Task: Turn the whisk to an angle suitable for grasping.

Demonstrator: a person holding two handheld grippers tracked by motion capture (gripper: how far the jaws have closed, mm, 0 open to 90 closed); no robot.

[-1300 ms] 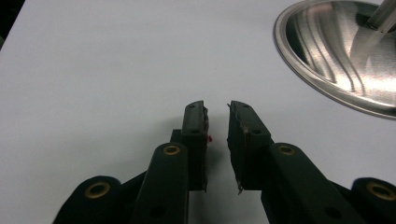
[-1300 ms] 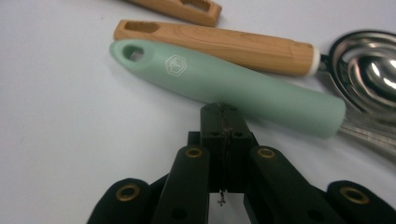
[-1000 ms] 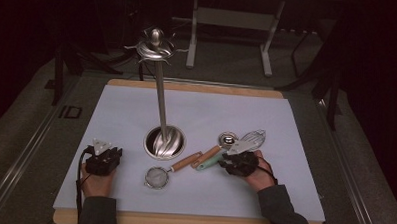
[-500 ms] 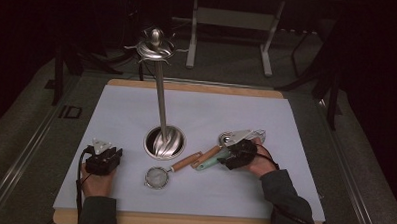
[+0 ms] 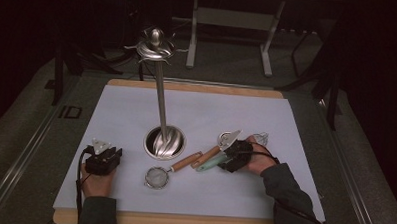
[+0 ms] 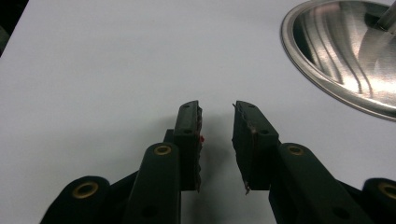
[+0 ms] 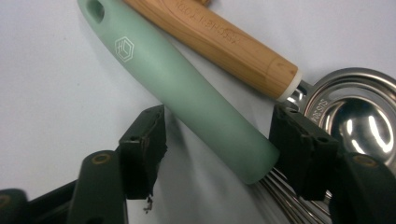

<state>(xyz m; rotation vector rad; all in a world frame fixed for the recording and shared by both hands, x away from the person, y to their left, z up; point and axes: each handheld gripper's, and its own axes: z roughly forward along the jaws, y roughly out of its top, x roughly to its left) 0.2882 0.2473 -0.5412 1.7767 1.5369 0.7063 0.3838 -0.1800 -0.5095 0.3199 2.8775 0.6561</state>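
On the white-covered counter (image 5: 136, 115), the right gripper (image 7: 219, 149) straddled the near end of a mint-green plastic whisk handle (image 7: 182, 88). Its fingers (image 7: 144, 144), having just been opening then easing slightly closed, stood wide without pressing it. The handle lay towards the counter's right edge, touching a wooden-handled steel spoon (image 7: 224, 35). The left gripper (image 6: 217, 135) rested near the front-left corner, fingers spread and empty, beside the round steel stand base (image 6: 345, 51).
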